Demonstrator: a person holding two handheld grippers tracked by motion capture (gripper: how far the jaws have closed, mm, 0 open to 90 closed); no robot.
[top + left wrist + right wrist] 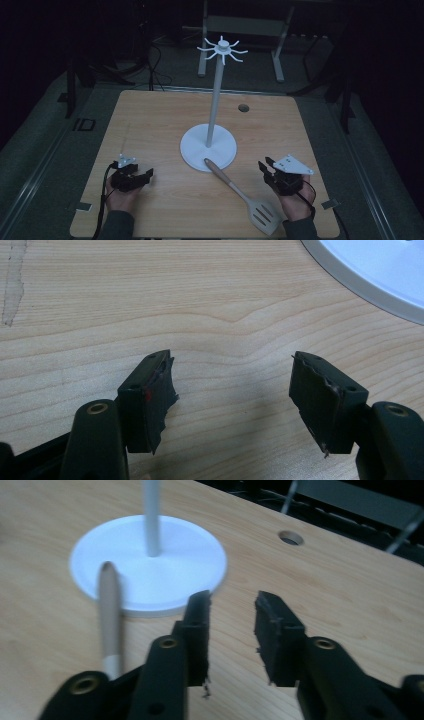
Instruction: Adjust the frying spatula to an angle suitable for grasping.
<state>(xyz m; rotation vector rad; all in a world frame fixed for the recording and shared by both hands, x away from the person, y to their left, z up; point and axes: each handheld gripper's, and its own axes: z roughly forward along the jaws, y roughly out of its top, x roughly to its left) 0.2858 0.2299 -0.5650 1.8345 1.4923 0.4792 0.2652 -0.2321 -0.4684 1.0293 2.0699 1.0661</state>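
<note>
Left gripper (140, 176): jaws apart, empty, resting low over the table (150, 120).
Stand (208, 147): upright at mid-table, hooks bare.
Spatula (243, 196): handle tip on the stand's base; we'd grip mid-handle.
Right gripper (267, 165): parted, empty, beside it.

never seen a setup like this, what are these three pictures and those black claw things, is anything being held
No robot here: a person holds a hand-worked two-jaw tool in each hand. The high view looks down on a wooden table, with the left gripper and right gripper near the front edge. The other two pictures come from cameras riding on the grippers, looking along their black jaws. On the table stand a white hook stand and a slotted spatula, its handle tip resting on the stand's base. Both grippers are open and hold nothing.
</note>
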